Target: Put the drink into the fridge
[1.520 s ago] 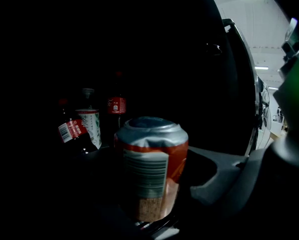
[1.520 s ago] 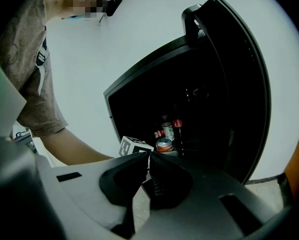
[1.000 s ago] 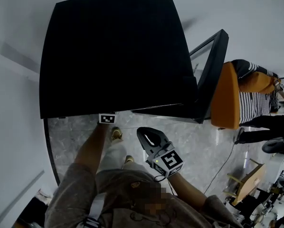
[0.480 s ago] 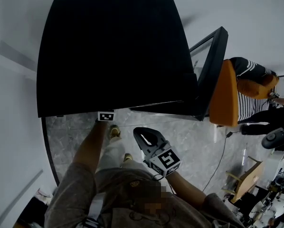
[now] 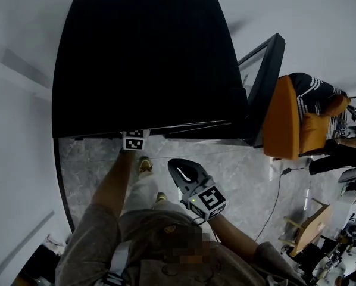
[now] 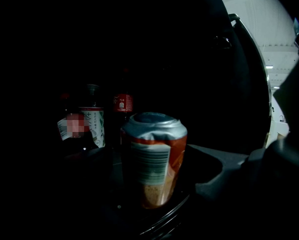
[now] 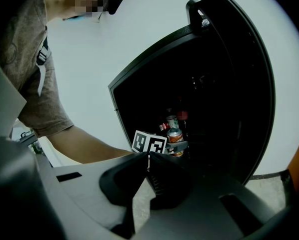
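The left gripper (image 6: 158, 176) reached inside the black fridge (image 5: 148, 64), its jaws opening around a dented orange can (image 6: 153, 154) and no longer pressing on it. The can stood upright on a dark shelf (lit only faintly), with two bottles (image 6: 92, 116) just behind it. The fridge door (image 5: 267, 88) hung open to the right. The right gripper (image 7: 147, 159) waited outside near the person's waist, its jaws together and empty.

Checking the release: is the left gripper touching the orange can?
Cannot tell. In the left gripper view the orange can stands between the opening jaws of the left gripper, but the dark fridge hides any gap or contact.
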Motion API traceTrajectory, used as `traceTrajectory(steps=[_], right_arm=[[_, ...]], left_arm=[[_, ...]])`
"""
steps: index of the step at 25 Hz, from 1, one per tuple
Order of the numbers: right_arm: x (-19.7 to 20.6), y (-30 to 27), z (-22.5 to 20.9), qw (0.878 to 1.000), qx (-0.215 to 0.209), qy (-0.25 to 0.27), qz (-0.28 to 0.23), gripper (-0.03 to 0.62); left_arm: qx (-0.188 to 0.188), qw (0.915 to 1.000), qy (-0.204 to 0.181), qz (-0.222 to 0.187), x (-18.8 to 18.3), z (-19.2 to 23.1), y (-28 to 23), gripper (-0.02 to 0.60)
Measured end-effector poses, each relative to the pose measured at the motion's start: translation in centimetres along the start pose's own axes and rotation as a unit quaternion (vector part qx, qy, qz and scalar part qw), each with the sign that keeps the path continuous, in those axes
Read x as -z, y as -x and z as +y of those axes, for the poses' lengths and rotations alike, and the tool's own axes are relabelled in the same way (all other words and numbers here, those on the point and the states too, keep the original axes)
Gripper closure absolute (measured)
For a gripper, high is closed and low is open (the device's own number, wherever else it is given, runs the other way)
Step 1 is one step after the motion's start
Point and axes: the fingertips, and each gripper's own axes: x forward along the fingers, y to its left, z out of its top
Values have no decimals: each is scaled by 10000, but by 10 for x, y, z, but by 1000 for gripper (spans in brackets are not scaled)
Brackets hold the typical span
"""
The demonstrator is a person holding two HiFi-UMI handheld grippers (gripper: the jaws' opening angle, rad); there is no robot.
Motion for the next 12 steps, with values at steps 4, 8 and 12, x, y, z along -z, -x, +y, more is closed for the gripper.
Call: traceTrajectory(steps=[4,8,12], right_arm=[[-3,0,4,9999,-67,62,-43,570],[-5,1,5,9999,-45,94,-44,570],[-7,4,8,9998,-127,156,-91,571]], left_arm=[[3,10000,17,17,-2,-1,12,149],[-60,10000,28,28,-6,-2,33,150],[-28,9998,63,172,-6,-9,56,176]])
